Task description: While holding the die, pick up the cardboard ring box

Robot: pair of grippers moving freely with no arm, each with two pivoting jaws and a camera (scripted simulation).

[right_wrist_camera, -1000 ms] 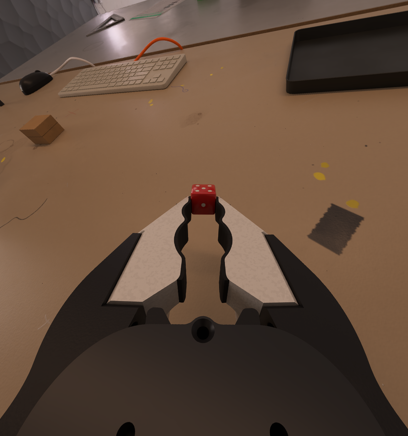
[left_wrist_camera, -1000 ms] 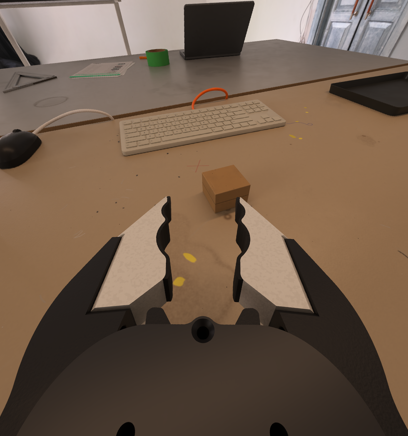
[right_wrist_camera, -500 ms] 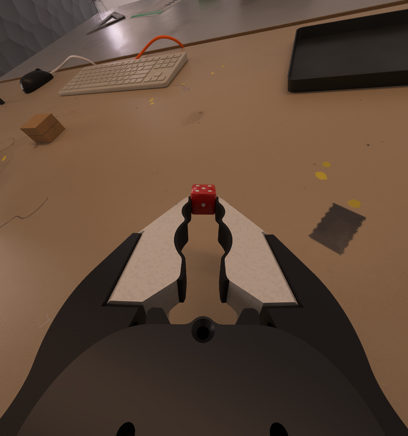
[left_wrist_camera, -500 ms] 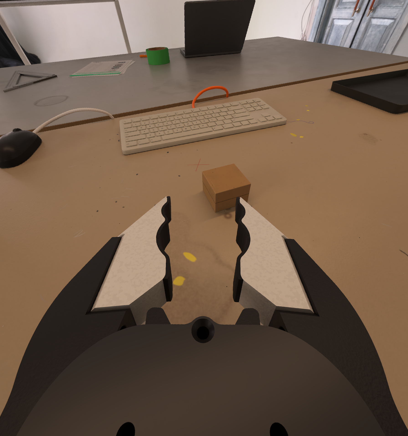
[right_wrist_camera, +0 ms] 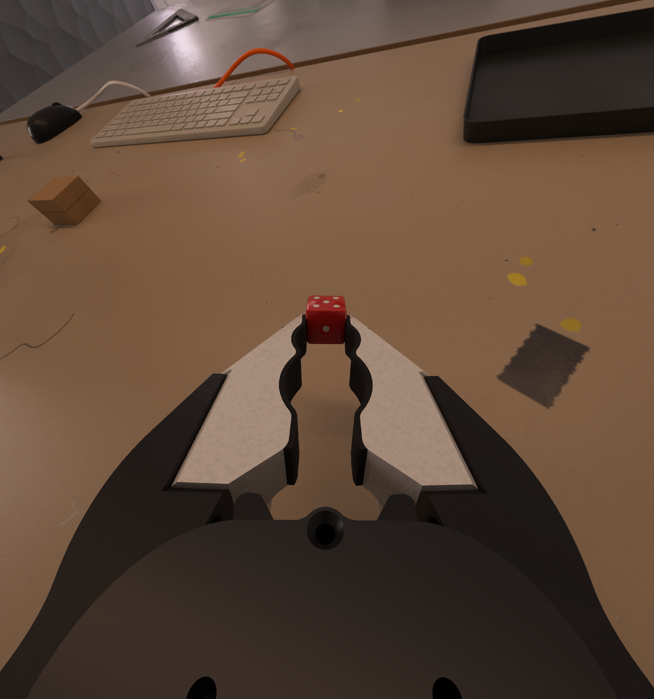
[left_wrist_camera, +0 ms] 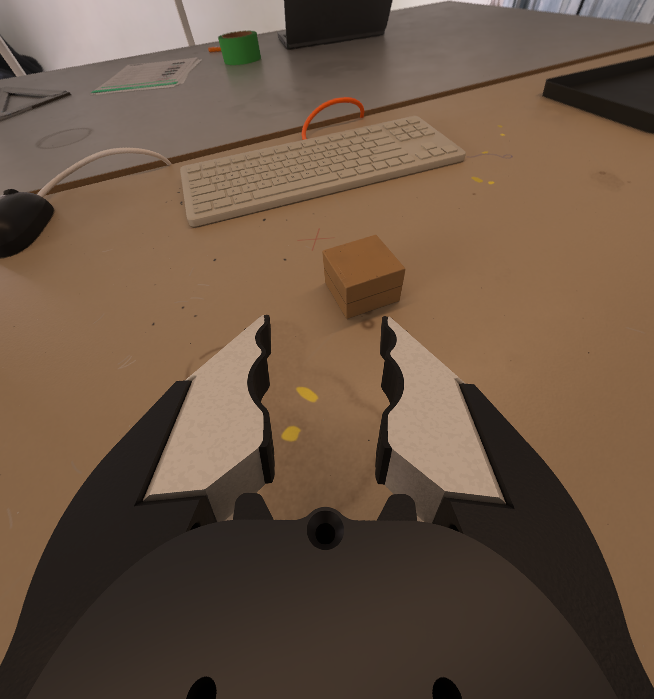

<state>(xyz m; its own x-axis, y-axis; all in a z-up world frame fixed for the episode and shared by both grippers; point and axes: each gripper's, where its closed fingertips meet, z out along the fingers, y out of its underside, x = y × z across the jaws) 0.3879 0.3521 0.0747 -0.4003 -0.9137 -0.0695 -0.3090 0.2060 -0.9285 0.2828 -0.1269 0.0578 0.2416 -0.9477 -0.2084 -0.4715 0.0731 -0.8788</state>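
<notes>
My left gripper (left_wrist_camera: 324, 321): jaws apart, cardboard ring box (left_wrist_camera: 363, 275) just ahead, keyboard (left_wrist_camera: 318, 166) and mouse (left_wrist_camera: 13, 221) beyond. My right gripper (right_wrist_camera: 325, 321): clamped on die (right_wrist_camera: 325, 319); its view alone shows the whole tray (right_wrist_camera: 567, 128).

Office / desk workspace

Beige keyboard (left_wrist_camera: 320, 168) w/ black mouse (left_wrist_camera: 11, 223) far left, laptop (left_wrist_camera: 333, 20), green tape roll (left_wrist_camera: 239, 47), papers (left_wrist_camera: 147, 73) on grey desk (left_wrist_camera: 318, 79) behind.
</notes>
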